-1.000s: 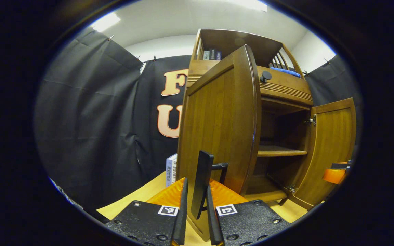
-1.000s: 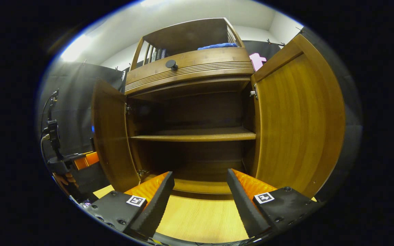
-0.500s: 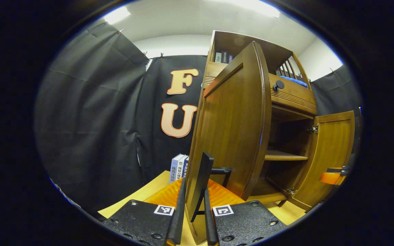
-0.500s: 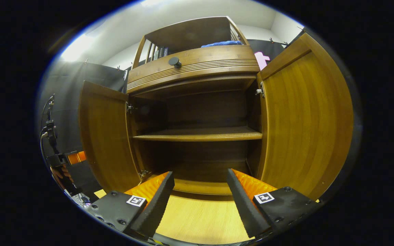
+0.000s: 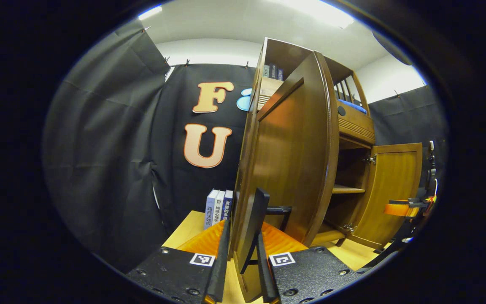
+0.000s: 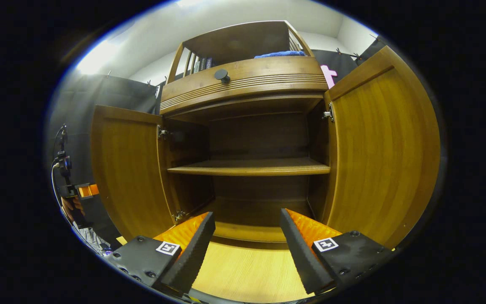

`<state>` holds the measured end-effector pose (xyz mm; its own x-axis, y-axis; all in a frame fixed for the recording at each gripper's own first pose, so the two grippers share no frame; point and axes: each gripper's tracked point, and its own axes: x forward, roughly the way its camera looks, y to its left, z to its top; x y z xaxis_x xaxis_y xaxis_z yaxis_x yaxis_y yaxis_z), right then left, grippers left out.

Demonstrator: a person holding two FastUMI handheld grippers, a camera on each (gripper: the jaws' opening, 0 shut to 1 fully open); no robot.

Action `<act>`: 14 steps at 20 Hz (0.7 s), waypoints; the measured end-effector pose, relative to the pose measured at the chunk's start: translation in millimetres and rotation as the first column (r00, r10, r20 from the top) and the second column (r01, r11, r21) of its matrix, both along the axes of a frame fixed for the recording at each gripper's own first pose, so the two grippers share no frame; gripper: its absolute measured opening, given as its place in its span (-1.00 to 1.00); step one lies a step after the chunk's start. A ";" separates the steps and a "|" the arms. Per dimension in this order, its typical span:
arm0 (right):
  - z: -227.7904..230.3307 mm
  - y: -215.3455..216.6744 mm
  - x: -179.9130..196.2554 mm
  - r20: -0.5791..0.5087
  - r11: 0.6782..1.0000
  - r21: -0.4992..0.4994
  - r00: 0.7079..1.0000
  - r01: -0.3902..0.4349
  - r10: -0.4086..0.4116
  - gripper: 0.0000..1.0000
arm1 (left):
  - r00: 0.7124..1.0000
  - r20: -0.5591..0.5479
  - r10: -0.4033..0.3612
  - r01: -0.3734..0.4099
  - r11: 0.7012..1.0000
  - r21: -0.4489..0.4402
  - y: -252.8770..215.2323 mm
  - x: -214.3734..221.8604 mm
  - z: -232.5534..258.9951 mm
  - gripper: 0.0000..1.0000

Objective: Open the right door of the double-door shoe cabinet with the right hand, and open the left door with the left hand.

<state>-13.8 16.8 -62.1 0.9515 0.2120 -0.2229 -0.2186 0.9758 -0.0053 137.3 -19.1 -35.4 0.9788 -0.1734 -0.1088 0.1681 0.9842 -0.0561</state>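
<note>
So both doors of the shoe cabinet [image 6: 247, 139] are swung wide. The left tongs [image 5: 243, 270] are pinching the dark handle [image 5: 253, 223] on the left door [image 5: 289, 160], one finger on each side of it, and that door stands edge-on right in front of them. A few books [image 5: 218, 207] stand on the bench [image 5: 184, 230] just left of the door, against the black cloth. Off to the right of the left tongs you can see the right door [image 5: 392, 190] hanging open, with the other tool near it. The right tongs [image 6: 247, 249] are spread apart with nothing between them, hovering over the bench and aimed straight into the cabinet. From there the left door is off to their left, the right door [image 6: 382, 147] to their right, and the middle shelf [image 6: 249, 166] runs straight ahead above them. Higher up there's a drawer knob [image 6: 222, 75] and a blue cloth [image 6: 279, 54] lying on top.
</note>
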 end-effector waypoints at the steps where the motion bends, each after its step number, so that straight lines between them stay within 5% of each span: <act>1: 1.3 -2.4 0.1 -0.001 1.000 0.002 1.000 0.008 -0.008 0.86 | 0.999 -0.007 -0.044 0.044 0.999 -0.019 -2.9 0.8 -2.0 -0.31; 4: 7.5 -5.8 -1.5 0.003 1.000 0.012 1.000 0.020 -0.020 0.86 | 0.987 -0.025 -0.160 0.157 0.985 -0.075 -3.8 4.1 -3.3 -0.26; 5: 11.0 -7.9 -0.4 0.009 1.000 0.010 1.000 0.026 -0.026 0.99 | 0.984 -0.020 -0.174 0.173 0.983 -0.069 -1.3 5.5 -2.8 -0.22; 6: 13.7 -9.3 -1.5 0.017 0.999 0.009 0.999 0.032 -0.032 0.86 | 0.985 -0.021 -0.173 0.171 0.984 -0.056 2.9 5.6 -2.1 -0.21; 8: 16.9 -10.0 -1.0 0.024 0.999 0.010 0.999 0.034 -0.035 1.00 | 0.989 -0.037 -0.145 0.144 0.989 -0.035 10.8 2.0 -5.3 -0.22; 11: 13.7 -9.4 -1.7 0.021 1.000 0.009 1.000 0.022 -0.022 0.86 | 0.992 -0.082 -0.093 0.094 0.996 0.005 23.1 -17.5 -12.4 -0.31; 12: 10.9 -7.8 -1.1 0.017 1.000 0.010 1.000 0.010 -0.010 0.86 | 0.993 -0.095 -0.074 0.075 0.997 0.010 25.6 -26.6 -12.8 -0.17; 14: 8.3 -4.9 1.2 0.010 1.000 0.012 1.000 -0.012 0.012 0.86 | 0.994 -0.095 -0.043 0.044 0.999 0.004 28.7 -44.9 -9.1 -0.50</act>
